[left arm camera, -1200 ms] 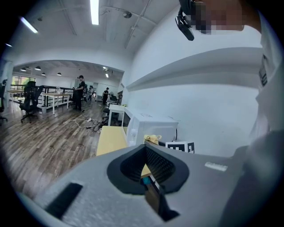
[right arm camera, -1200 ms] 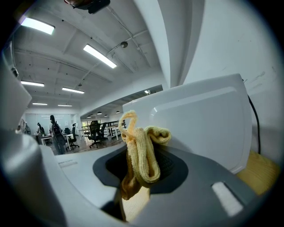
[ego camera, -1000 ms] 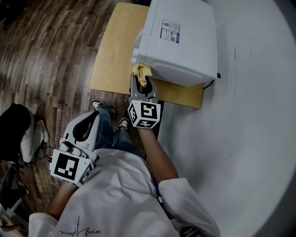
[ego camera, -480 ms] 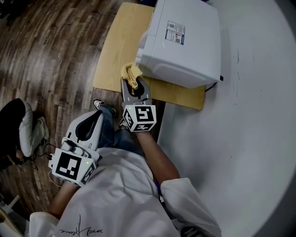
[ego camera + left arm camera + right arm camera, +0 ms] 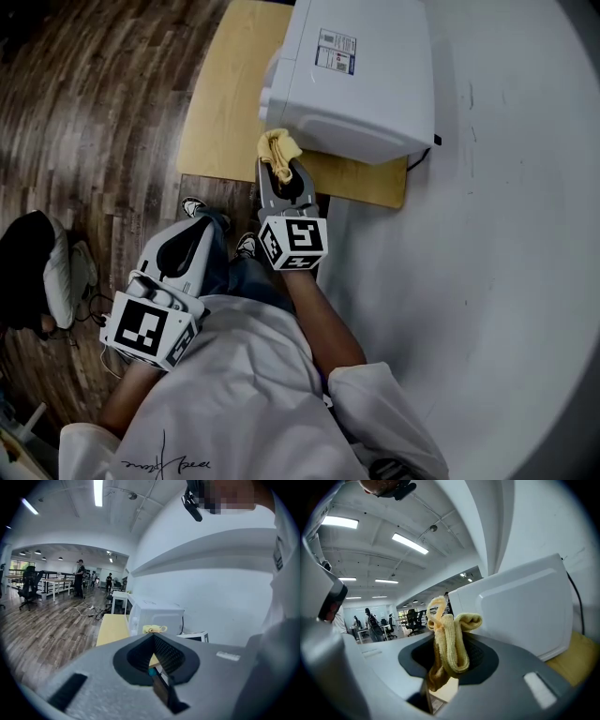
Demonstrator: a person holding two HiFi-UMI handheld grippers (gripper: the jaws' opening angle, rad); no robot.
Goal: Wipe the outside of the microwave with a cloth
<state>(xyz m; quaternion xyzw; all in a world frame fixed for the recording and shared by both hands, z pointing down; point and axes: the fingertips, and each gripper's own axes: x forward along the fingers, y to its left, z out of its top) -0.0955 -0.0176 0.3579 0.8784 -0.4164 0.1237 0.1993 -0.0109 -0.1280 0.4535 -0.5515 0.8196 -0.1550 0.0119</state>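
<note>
The right gripper point(image 5: 278, 161), jaws clamped on a bunched yellow cloth point(image 5: 279, 146), is the nearer: the white microwave point(image 5: 361, 89) lies just at its 1 o'clock, while the left gripper point(image 5: 192, 239), jaws together and empty, hangs at 7 o'clock.

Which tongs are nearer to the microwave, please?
Right: the right tongs, holding the cloth, sit at the microwave's side; the left tongs hang back over the floor.
</note>
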